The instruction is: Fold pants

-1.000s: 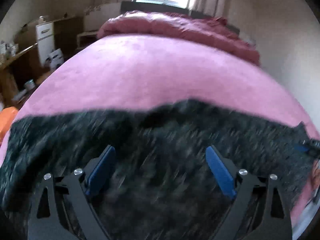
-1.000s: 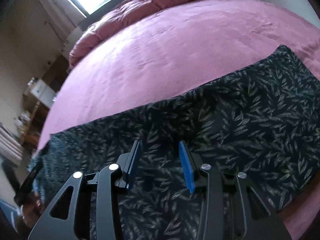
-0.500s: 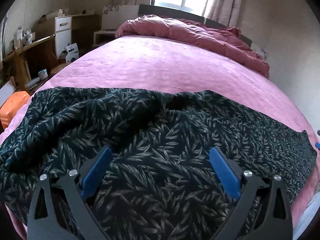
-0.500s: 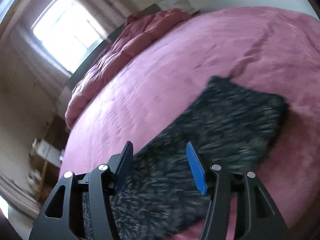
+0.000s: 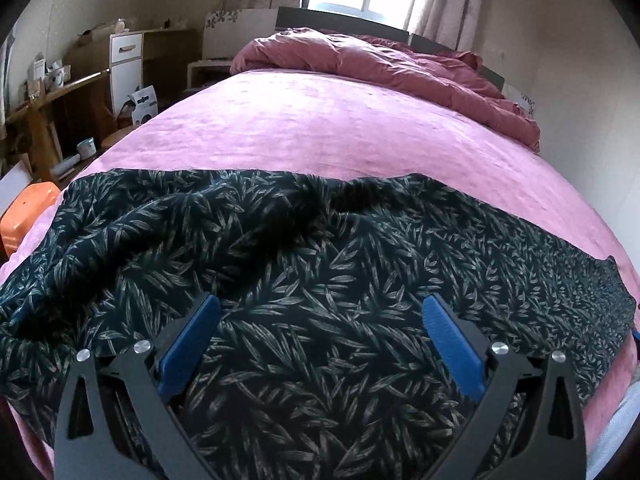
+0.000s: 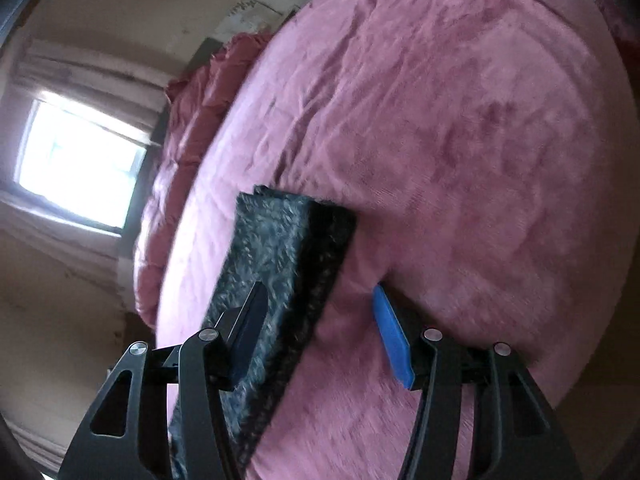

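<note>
Left wrist view: pants [image 5: 320,280] span the bed's [image 5: 340,128] near edge; left tool [image 5: 320,316] and right tool [image 6: 320,304] both released, recently widened, gripping nothing.

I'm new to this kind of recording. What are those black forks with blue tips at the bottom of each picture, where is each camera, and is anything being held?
There is no robot here. A person carries a hand-held gripper in each hand, and a fisheye camera on each looks forward along its two black fingers with blue pads. One picture is from the left hand-held gripper, the other from the right hand-held gripper.

Dark leaf-print pants lie spread across a bed with a pink cover; a rumpled red duvet sits at the far end under a window.

Nothing is held. The left jaws stand wide above the fabric and have just been opening. The right gripper, in a tilted and blurred picture, is open around one end of the pants without pinching it.
</note>
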